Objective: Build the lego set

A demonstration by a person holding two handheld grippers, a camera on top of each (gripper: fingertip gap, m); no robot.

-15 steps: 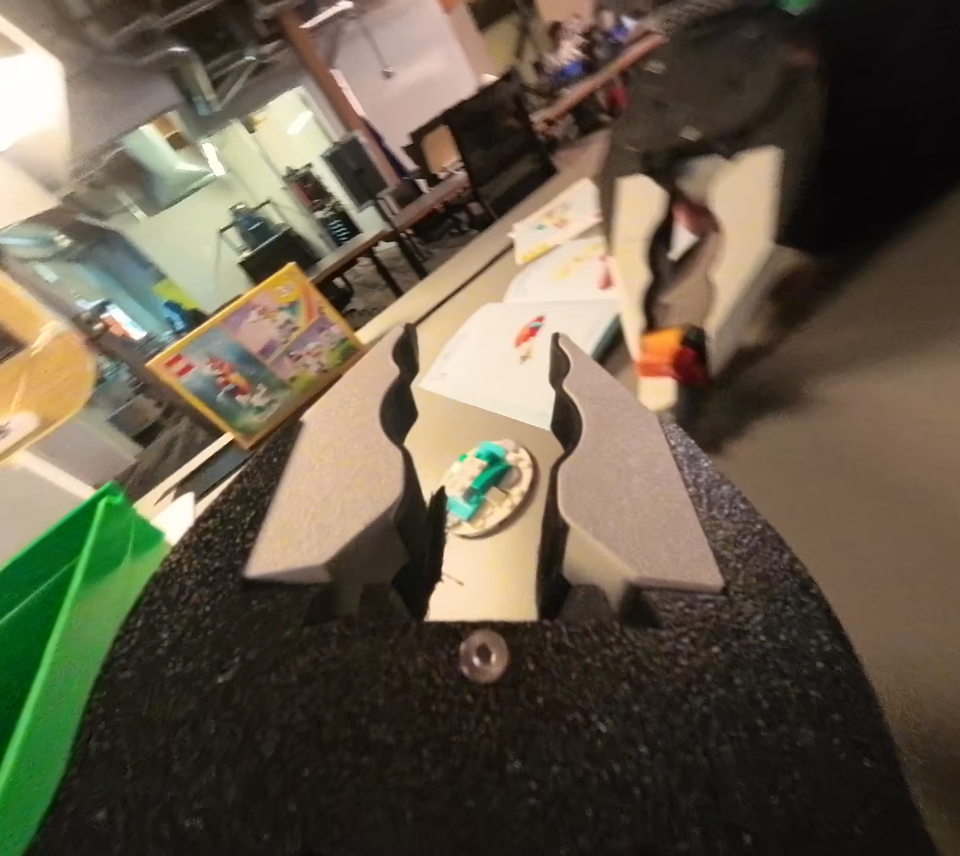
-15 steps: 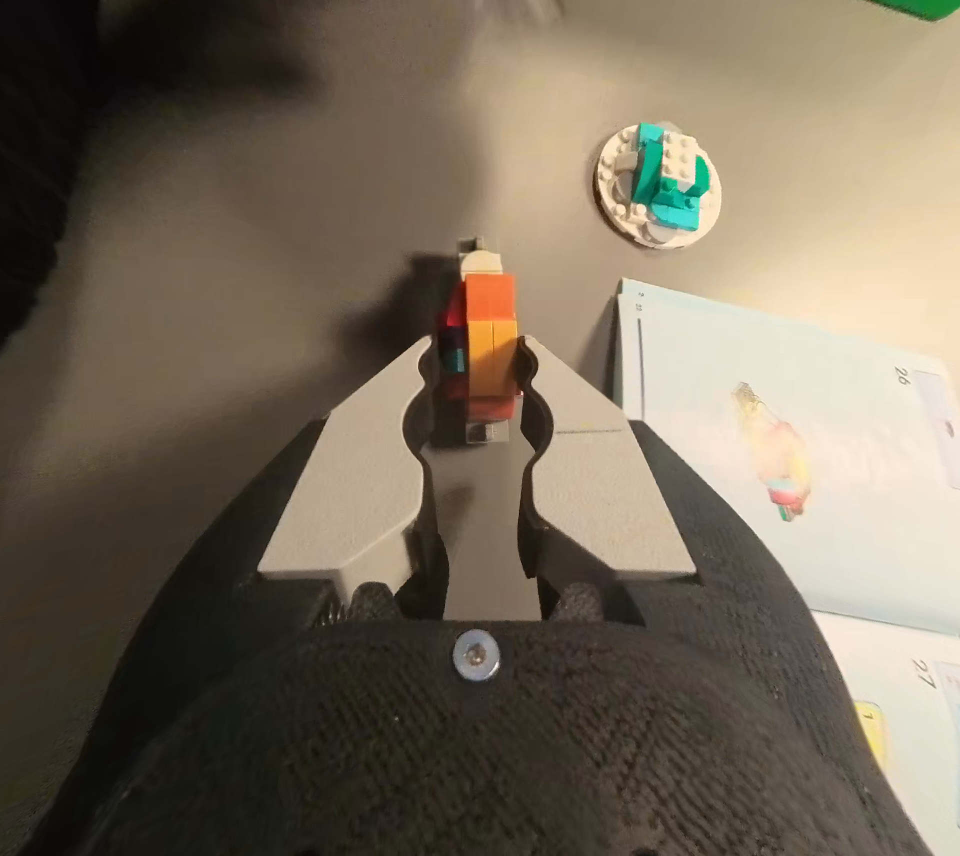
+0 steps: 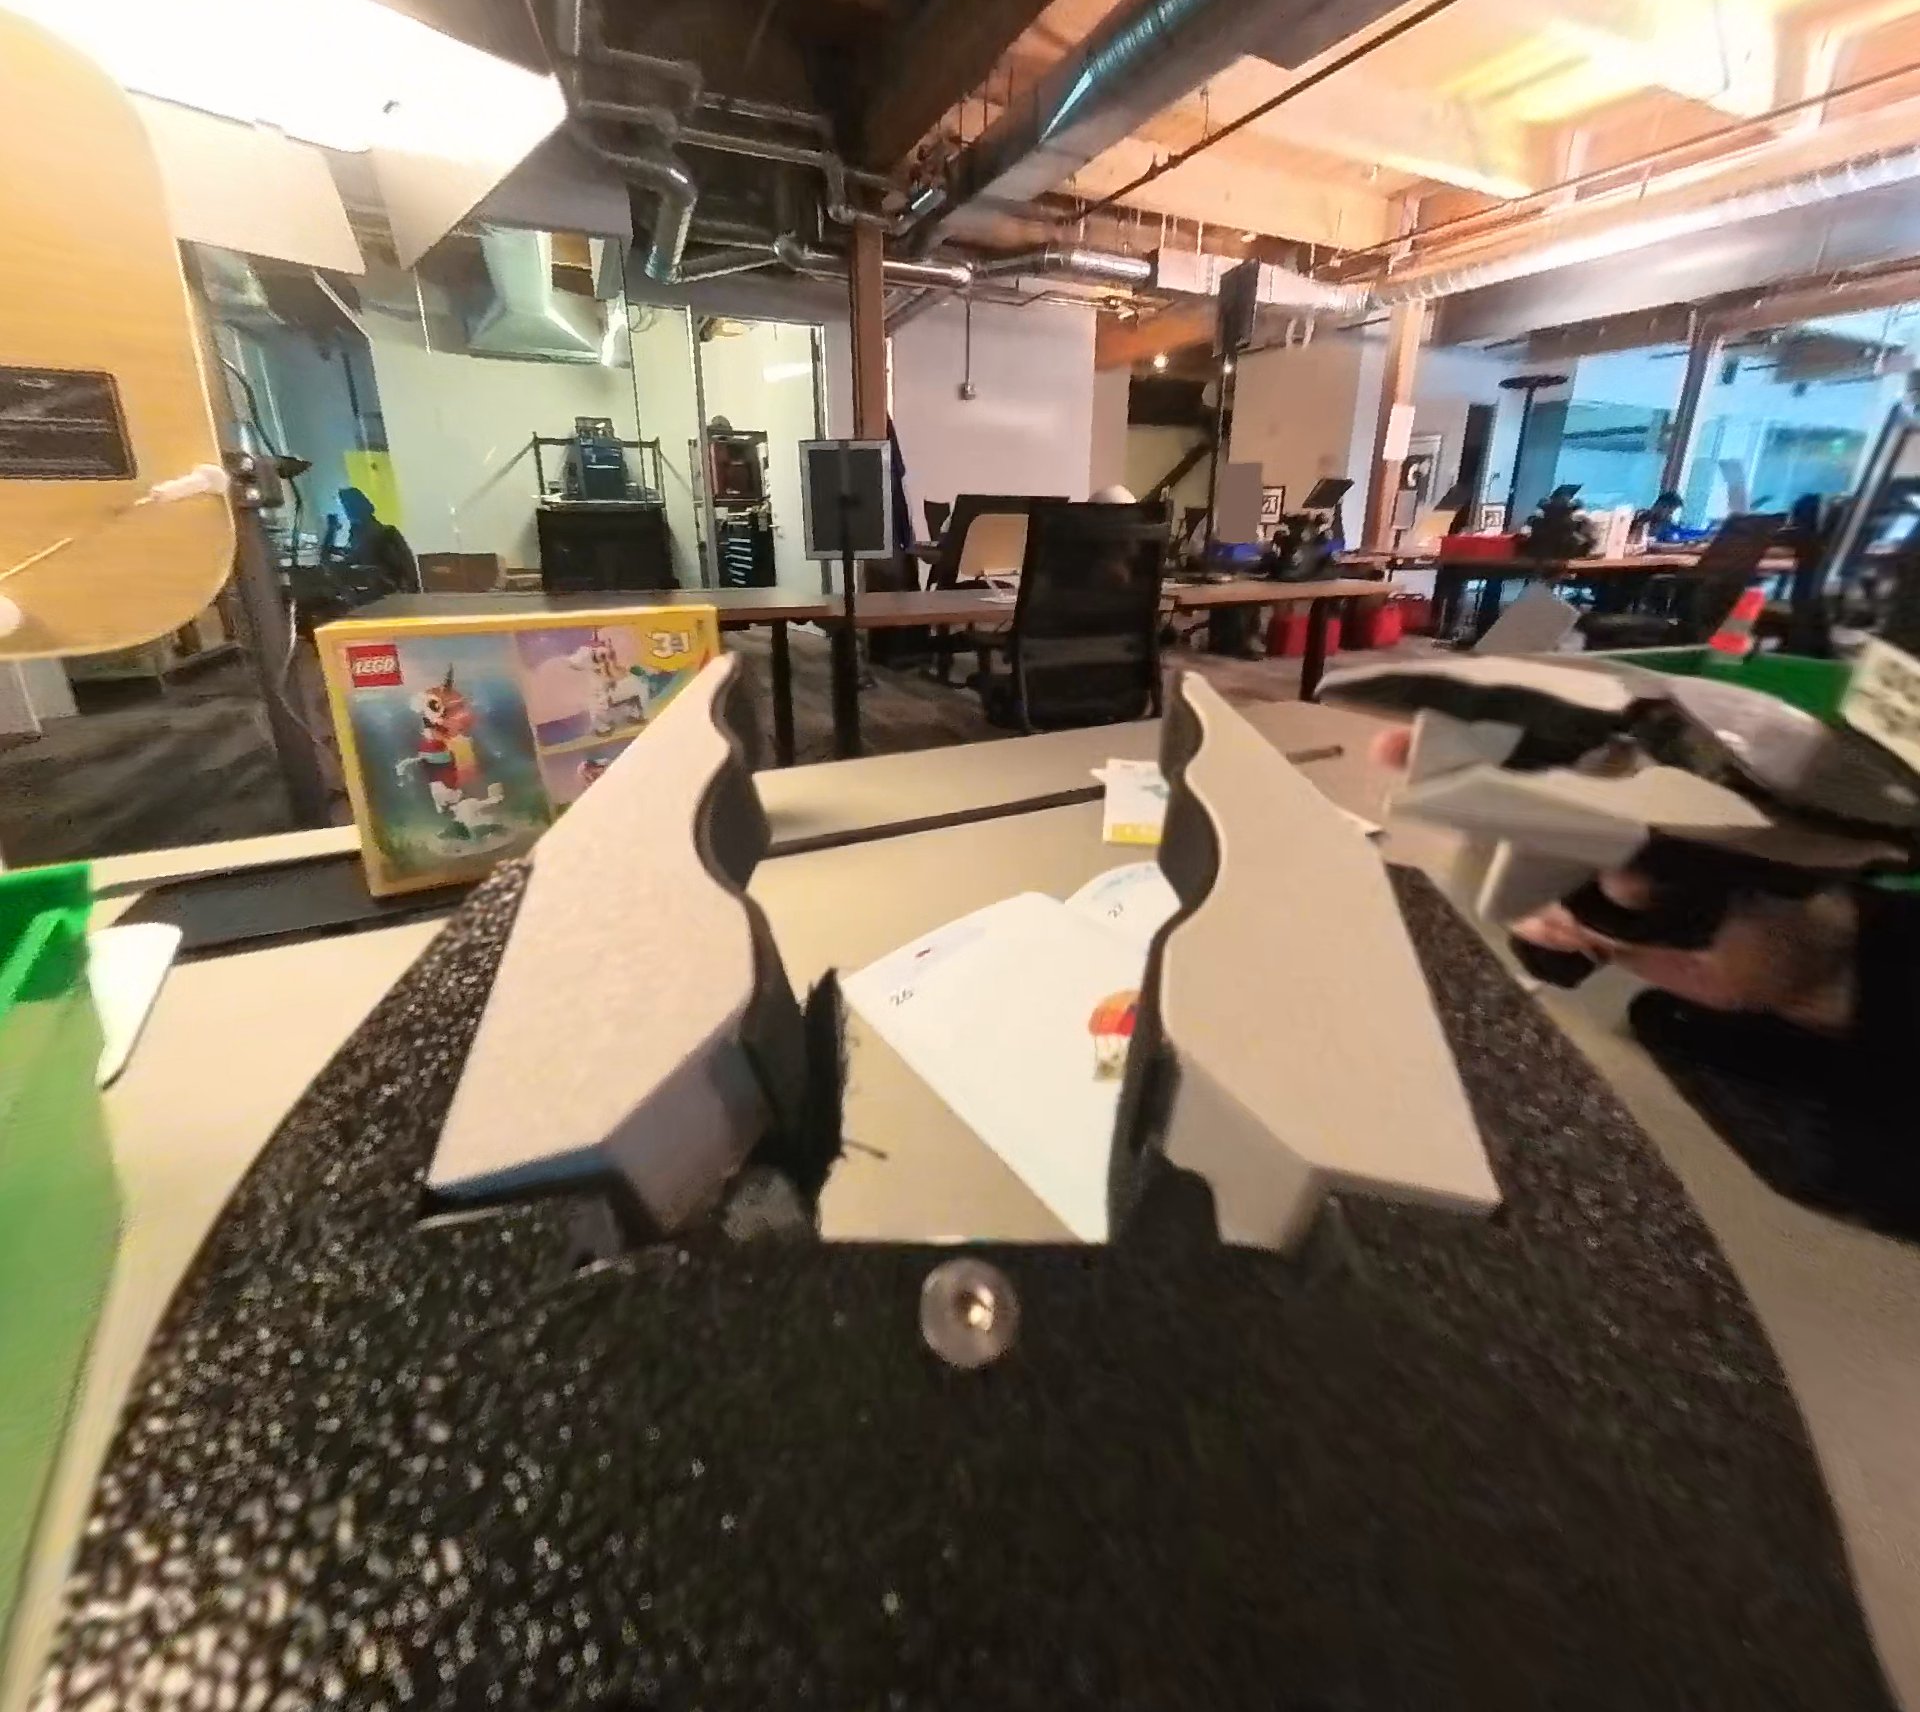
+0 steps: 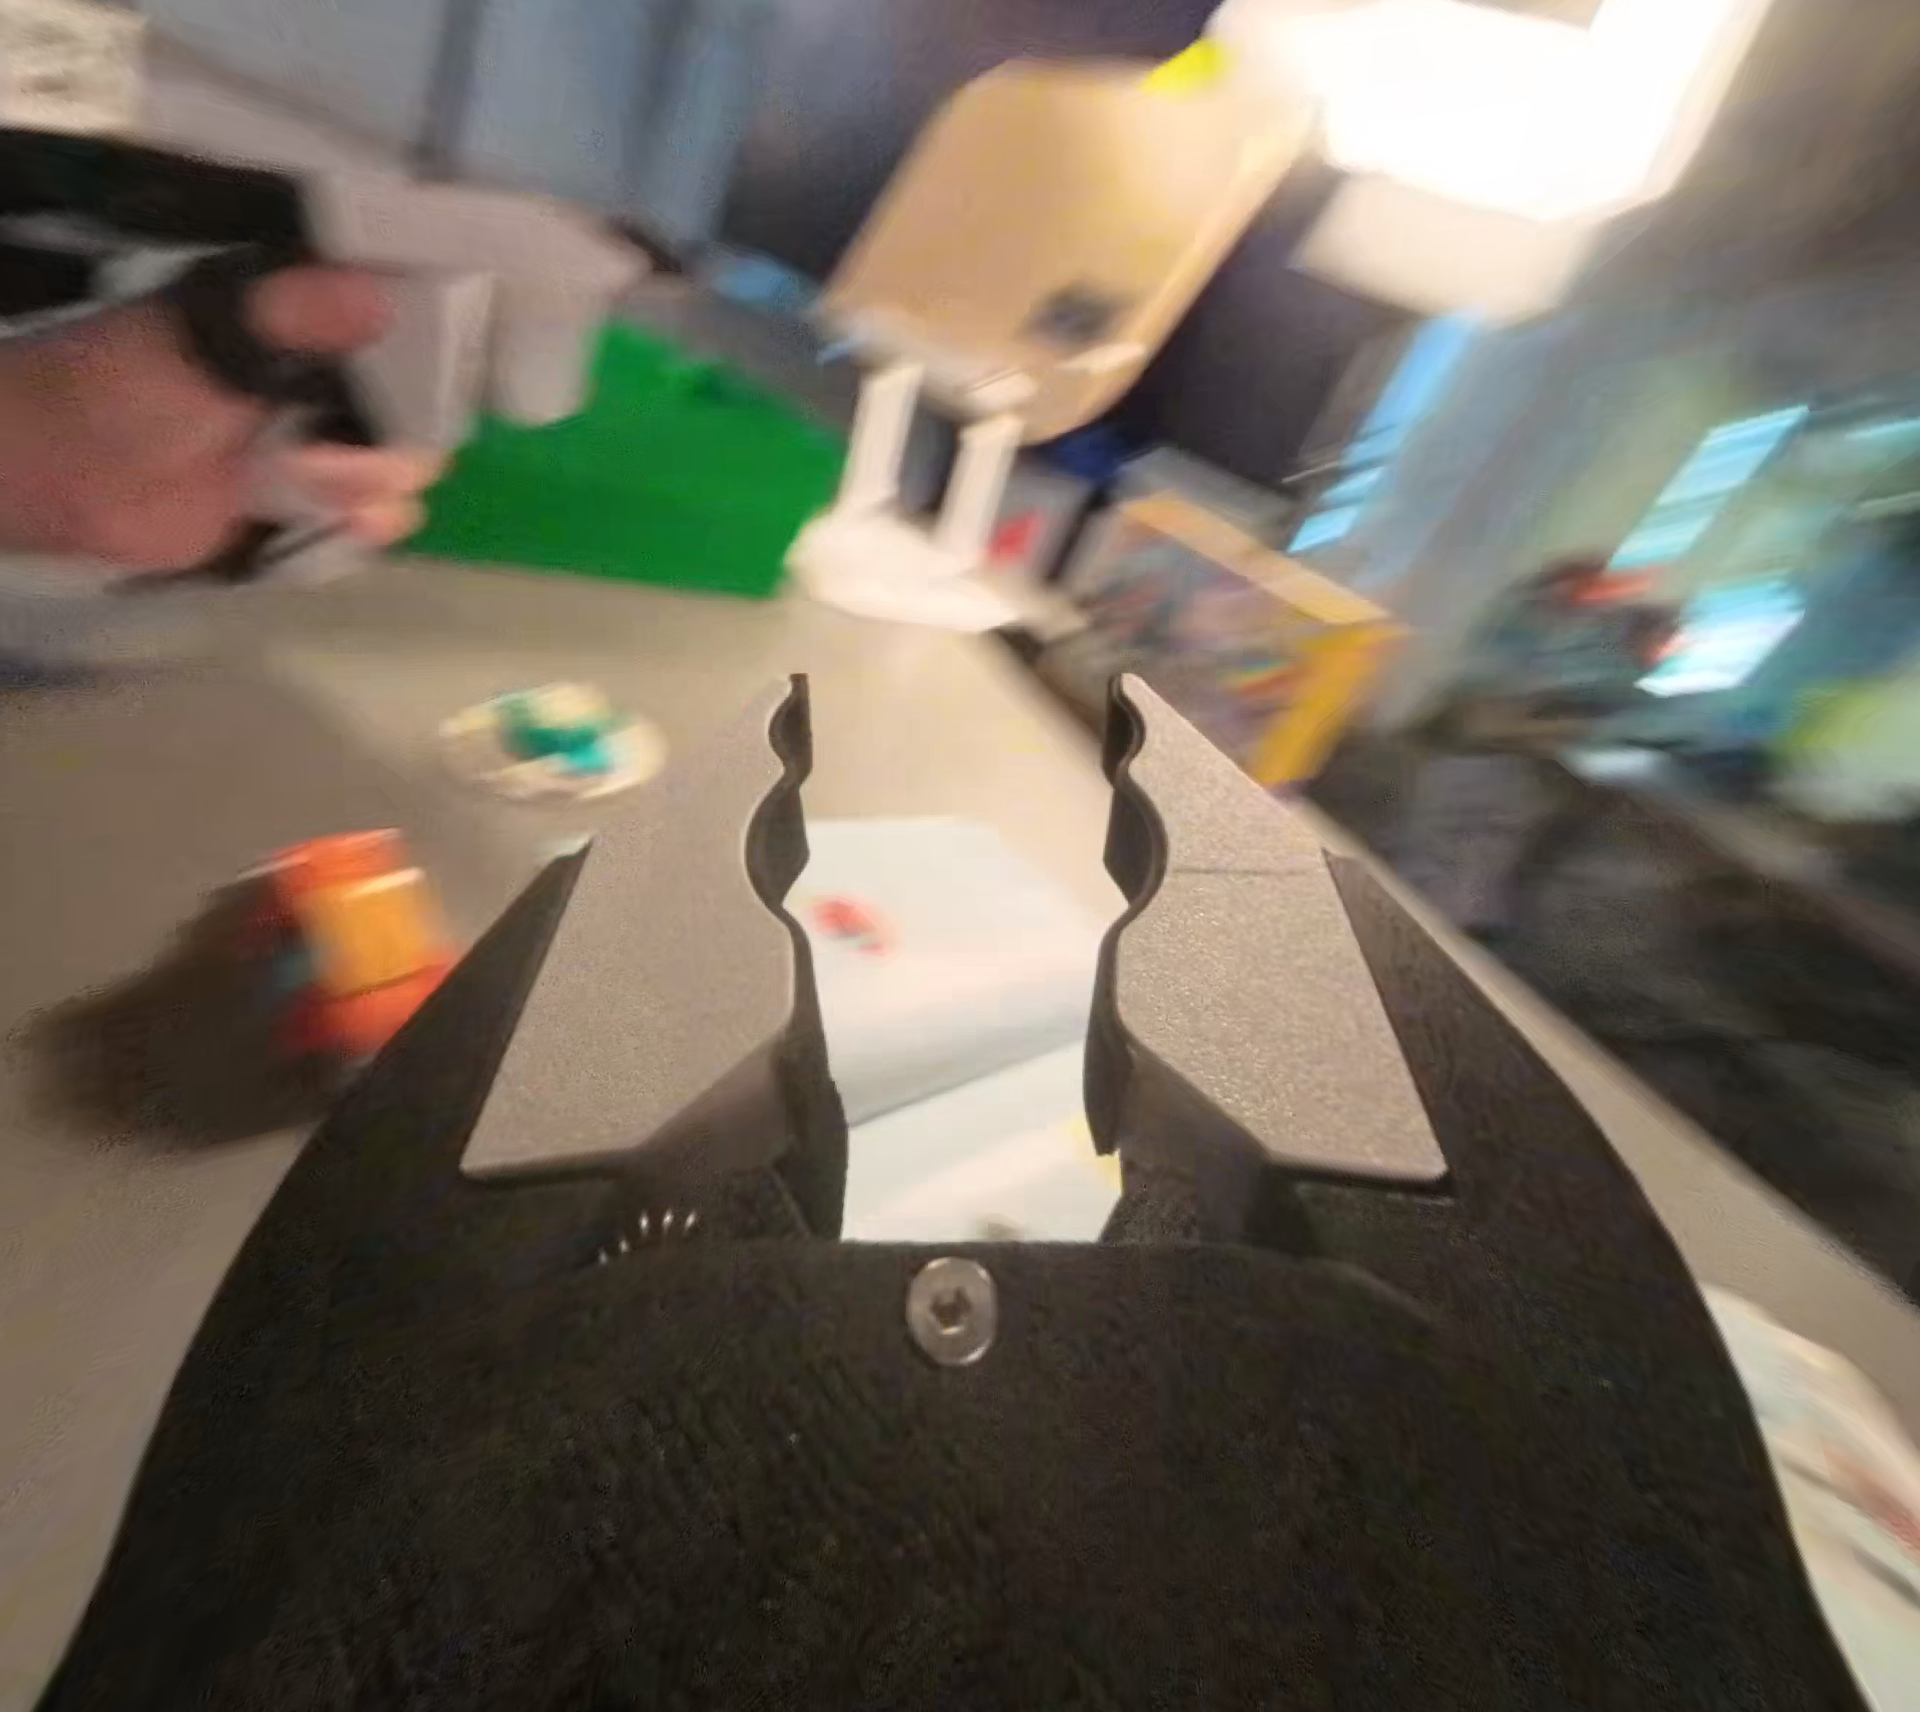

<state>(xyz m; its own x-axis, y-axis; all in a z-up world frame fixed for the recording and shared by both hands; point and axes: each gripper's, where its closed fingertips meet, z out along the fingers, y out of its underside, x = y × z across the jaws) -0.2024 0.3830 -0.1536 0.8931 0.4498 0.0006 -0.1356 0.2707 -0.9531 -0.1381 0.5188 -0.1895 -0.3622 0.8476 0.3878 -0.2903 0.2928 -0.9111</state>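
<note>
My left gripper (image 3: 958,675) is open and empty, held level above the table over the open instruction booklet (image 3: 997,1008). My right gripper (image 4: 961,691) is open and empty; this view is blurred. An orange and red brick build (image 4: 353,935) lies on the table to the left of the right gripper, apart from it. A white round plate with teal bricks (image 4: 551,743) lies farther off. The booklet (image 4: 935,956) shows between the right fingers. The right gripper also shows in the left wrist view (image 3: 1538,779), held by a hand. The left one shows in the right wrist view (image 4: 447,291).
The set's yellow box (image 3: 488,727) stands at the table's far edge, also in the right wrist view (image 4: 1226,644). A green bin (image 3: 42,1039) is at the left, another green bin (image 3: 1766,675) behind the right gripper. A white stand (image 4: 935,499) stands by a green bin (image 4: 623,478).
The right gripper has opened and let go of the orange build, which now lies on the table. Both grippers have tilted up from the table. The left jaws stand wider apart.
</note>
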